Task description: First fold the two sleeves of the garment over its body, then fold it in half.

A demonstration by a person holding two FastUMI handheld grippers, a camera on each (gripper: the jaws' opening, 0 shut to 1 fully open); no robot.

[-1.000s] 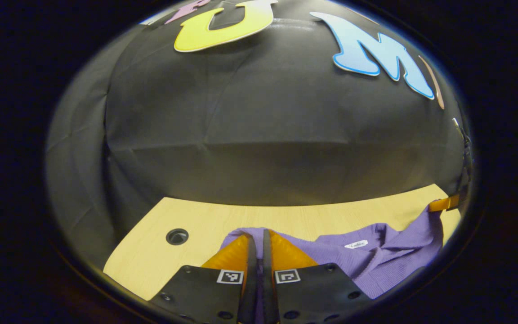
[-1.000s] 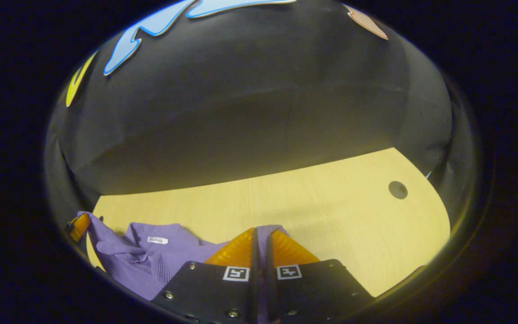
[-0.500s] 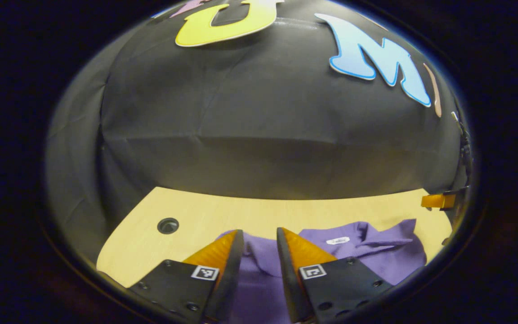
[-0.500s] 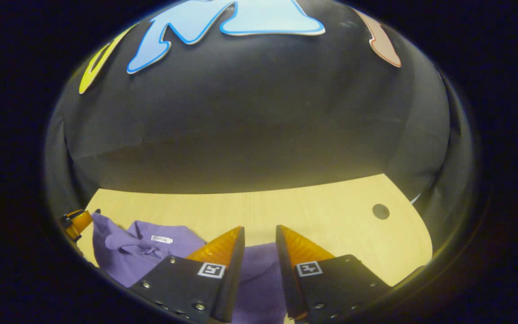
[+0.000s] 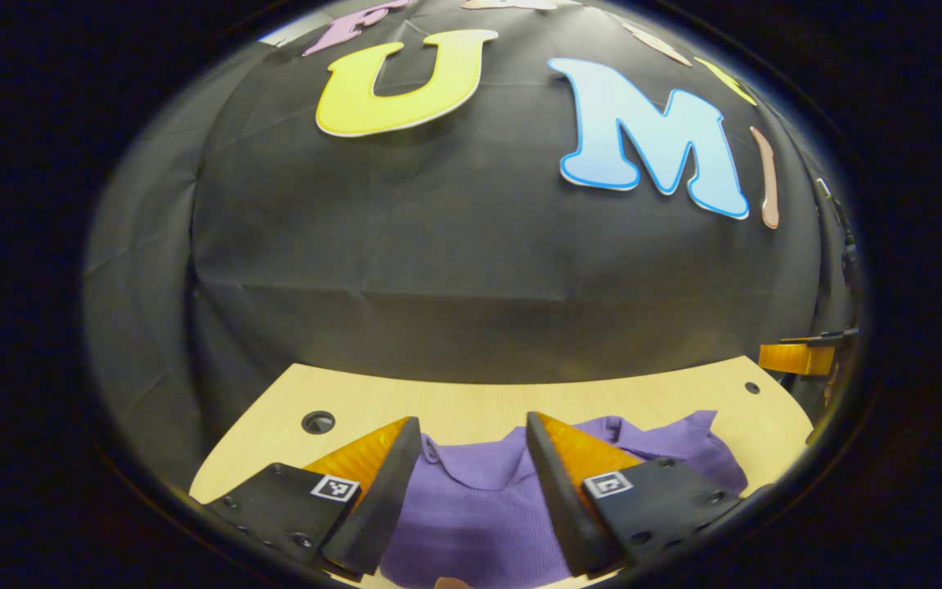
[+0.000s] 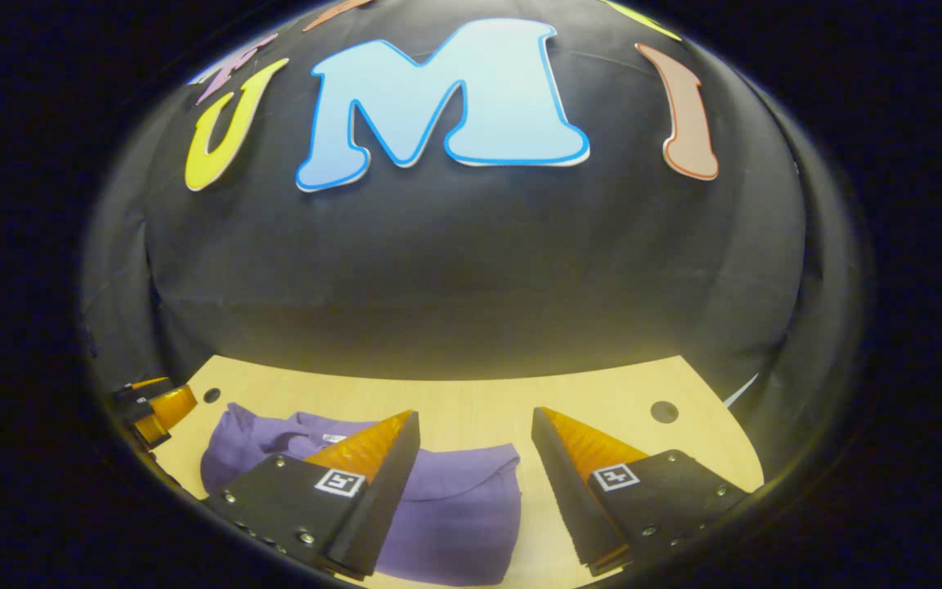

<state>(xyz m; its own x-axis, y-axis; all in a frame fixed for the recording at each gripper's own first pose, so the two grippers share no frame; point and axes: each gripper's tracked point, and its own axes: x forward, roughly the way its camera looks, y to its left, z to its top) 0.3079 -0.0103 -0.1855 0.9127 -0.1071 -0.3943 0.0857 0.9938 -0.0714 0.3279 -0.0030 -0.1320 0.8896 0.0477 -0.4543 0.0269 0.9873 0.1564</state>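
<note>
A purple knit garment (image 5: 479,507) lies folded on the pale wooden table (image 5: 471,401). In the left gripper view my left gripper (image 5: 471,433) stands open above it, fingers wide apart with the cloth showing between them. The right gripper view shows the same garment (image 6: 455,507) as a compact bundle at lower left, with its collar and white label behind the left finger. My right gripper (image 6: 475,425) hangs open over the garment's right edge, holding nothing. The other gripper (image 5: 798,357) shows at the far right edge of the left gripper view, and the other gripper (image 6: 156,402) at the far left of the right gripper view.
The table has round cable holes (image 5: 318,422) (image 6: 664,411) near its back corners. The black booth wall (image 5: 471,270) rises right behind the table's far edge. Bare tabletop (image 6: 626,393) lies to the right of the garment.
Both grippers were shut on the purple cloth a second ago; they have let go, opened wide, and risen and drawn back. The garment now lies flat in a folded bundle.
</note>
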